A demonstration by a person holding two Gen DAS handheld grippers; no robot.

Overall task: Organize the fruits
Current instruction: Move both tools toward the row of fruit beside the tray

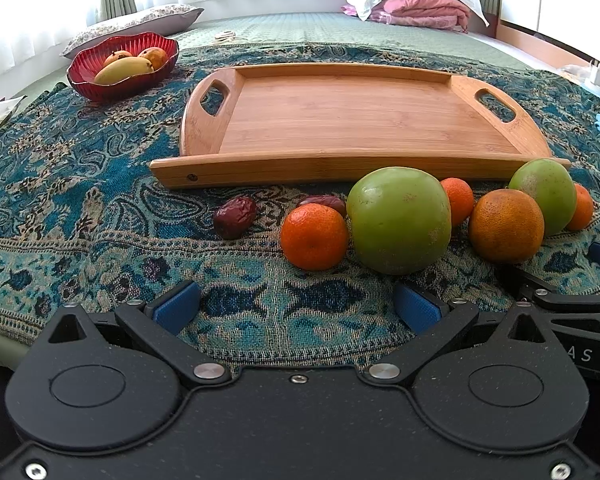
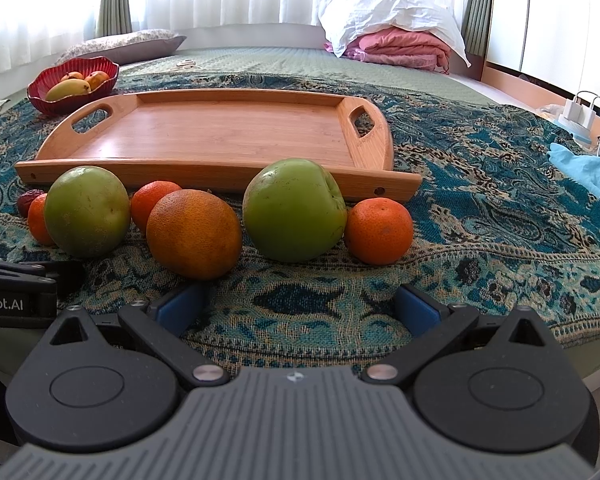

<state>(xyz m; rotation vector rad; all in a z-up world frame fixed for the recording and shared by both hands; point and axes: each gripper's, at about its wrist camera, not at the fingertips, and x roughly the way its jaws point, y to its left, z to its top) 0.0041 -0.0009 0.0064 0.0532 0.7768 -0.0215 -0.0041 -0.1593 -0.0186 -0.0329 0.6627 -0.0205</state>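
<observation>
**Hovering over the fruit row, both grippers spread and empty**

Hanging low over the patterned cloth (image 1: 80,208), the left gripper (image 1: 296,306) and right gripper (image 2: 298,306) both stand spread wide, holding nothing. Just ahead lie two green apples (image 2: 294,210), a large orange (image 2: 194,234), small tangerines (image 2: 378,230) and dark dates (image 1: 235,217), loose on the cloth beside the wooden tray (image 1: 340,120). A red bowl (image 1: 122,66) holds more fruit beyond.

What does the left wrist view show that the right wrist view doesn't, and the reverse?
Only the left wrist view shows both red dates, including the left one apart from the row. Only the right wrist view shows the white chargers and light blue cloth plainly. Both share the wooden tray, the red bowl, two green apples and the oranges.
</observation>
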